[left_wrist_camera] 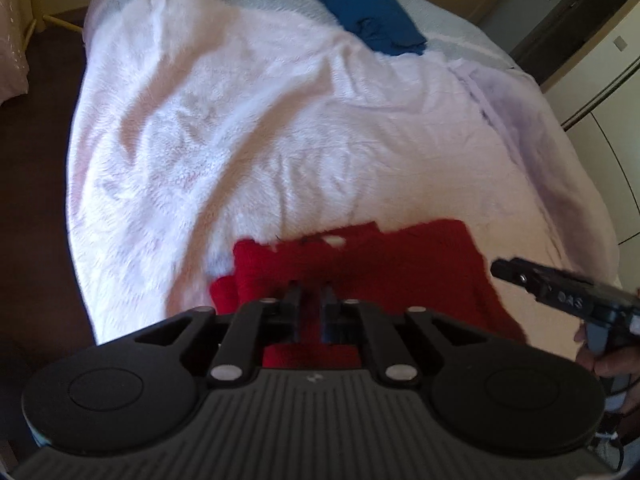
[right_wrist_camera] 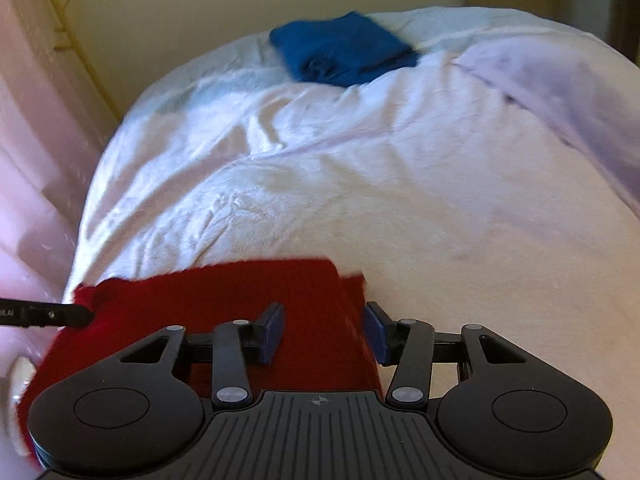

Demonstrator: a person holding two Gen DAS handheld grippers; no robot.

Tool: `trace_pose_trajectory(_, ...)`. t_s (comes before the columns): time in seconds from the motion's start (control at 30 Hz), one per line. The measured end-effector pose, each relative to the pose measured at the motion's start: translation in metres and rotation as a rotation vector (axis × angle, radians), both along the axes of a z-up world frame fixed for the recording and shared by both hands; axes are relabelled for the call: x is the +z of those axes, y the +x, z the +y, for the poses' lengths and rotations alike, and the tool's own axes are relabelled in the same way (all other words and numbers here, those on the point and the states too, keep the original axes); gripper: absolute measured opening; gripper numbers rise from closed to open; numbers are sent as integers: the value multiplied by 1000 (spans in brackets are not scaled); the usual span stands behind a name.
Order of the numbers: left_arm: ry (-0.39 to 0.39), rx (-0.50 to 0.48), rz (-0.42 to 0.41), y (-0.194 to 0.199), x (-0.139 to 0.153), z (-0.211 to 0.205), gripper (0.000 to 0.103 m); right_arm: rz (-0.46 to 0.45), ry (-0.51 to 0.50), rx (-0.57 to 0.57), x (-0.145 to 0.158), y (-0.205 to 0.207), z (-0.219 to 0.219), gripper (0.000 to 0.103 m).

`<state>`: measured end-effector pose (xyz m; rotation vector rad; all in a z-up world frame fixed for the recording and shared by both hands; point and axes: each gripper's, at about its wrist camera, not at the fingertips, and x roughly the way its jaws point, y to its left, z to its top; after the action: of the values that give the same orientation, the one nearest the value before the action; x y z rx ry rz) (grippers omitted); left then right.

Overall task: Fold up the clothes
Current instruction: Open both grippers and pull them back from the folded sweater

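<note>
left gripper (left_wrist_camera: 311,294): I had it pinched on the red cloth (left_wrist_camera: 400,264) | right gripper (left_wrist_camera: 516,272): I saw it at the cloth's right edge | blue garment (left_wrist_camera: 360,8): lay well apart on the white bedcover (left_wrist_camera: 240,120)

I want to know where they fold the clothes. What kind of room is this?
Most likely a bedroom. A big bed with a fluffy white blanket fills the view, a folded blue garment lies at its far end, and what look like wardrobe doors stand beside it.
</note>
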<state>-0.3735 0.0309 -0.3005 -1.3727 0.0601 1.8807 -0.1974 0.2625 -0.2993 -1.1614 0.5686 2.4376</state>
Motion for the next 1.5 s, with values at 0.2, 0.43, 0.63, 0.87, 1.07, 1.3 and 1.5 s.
trace_pose_trajectory(0.2, -1, -65, -9, 64, 14, -15, 6, 0, -13, 20, 26, 57, -58, 48)
trace_pose_trajectory(0.43, -144, 3, 6, 76, -23, -6, 2, -90, -41, 6, -23, 50, -69, 48)
trace_pose_trajectory(0.63, -189, 19, 71, 97, 12, -10, 3, -75, -6, 10, 7, 69, -80, 48)
trace_pose_trajectory(0.87, -322, 11, 136, 124, -6, 5, 3, -129, -47, 26, -23, 67, -87, 48)
trace_pose_trajectory(1.07, -365, -10, 190, 138, 0, 13, 3, -121, -46, 14, -14, 78, -89, 48)
trace_pose_trajectory(1.3, -356, -13, 141, 150, 10, 1, 15, -110, -35, 18, 9, 102, -104, 49)
trace_pose_trajectory(1.5, -309, 4, 76, 157, 9, -26, 20, -166, -69, 13, -1, 112, -112, 49)
